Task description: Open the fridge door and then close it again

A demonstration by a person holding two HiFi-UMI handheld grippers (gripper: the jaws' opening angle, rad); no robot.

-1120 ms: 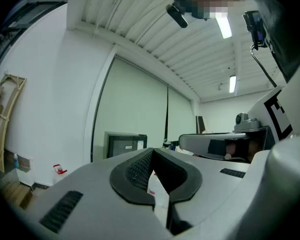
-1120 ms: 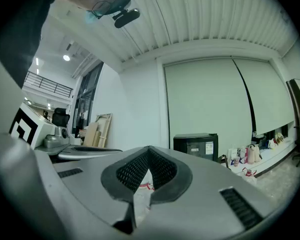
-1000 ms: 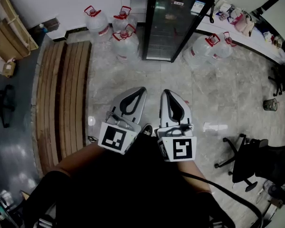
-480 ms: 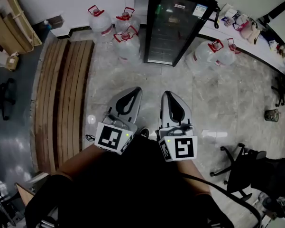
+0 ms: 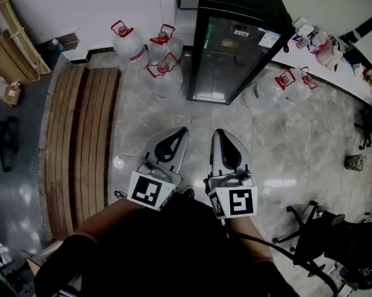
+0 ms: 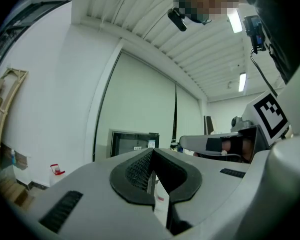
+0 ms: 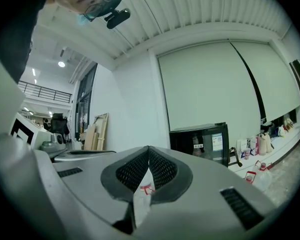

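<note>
The black fridge (image 5: 235, 48) with a glass door stands against the far wall, its door closed. Both grippers are held side by side, level, over the stone floor some way short of it. My left gripper (image 5: 182, 132) is shut with nothing in it, and so is my right gripper (image 5: 217, 133). In the left gripper view the fridge (image 6: 132, 143) shows beyond the shut jaw tips (image 6: 152, 152). The right gripper view has the fridge (image 7: 202, 141) to the right of its shut tips (image 7: 149, 149).
Large water bottles with red caps (image 5: 127, 42) stand left of the fridge, more (image 5: 278, 85) to its right. A slatted wooden platform (image 5: 80, 141) runs along the left. An office chair (image 5: 322, 234) sits at the lower right, below a cluttered counter (image 5: 322, 51).
The person and both grippers have moved forward toward the fridge, which now looms larger and closer. Both grippers stayed shut and side by side.
</note>
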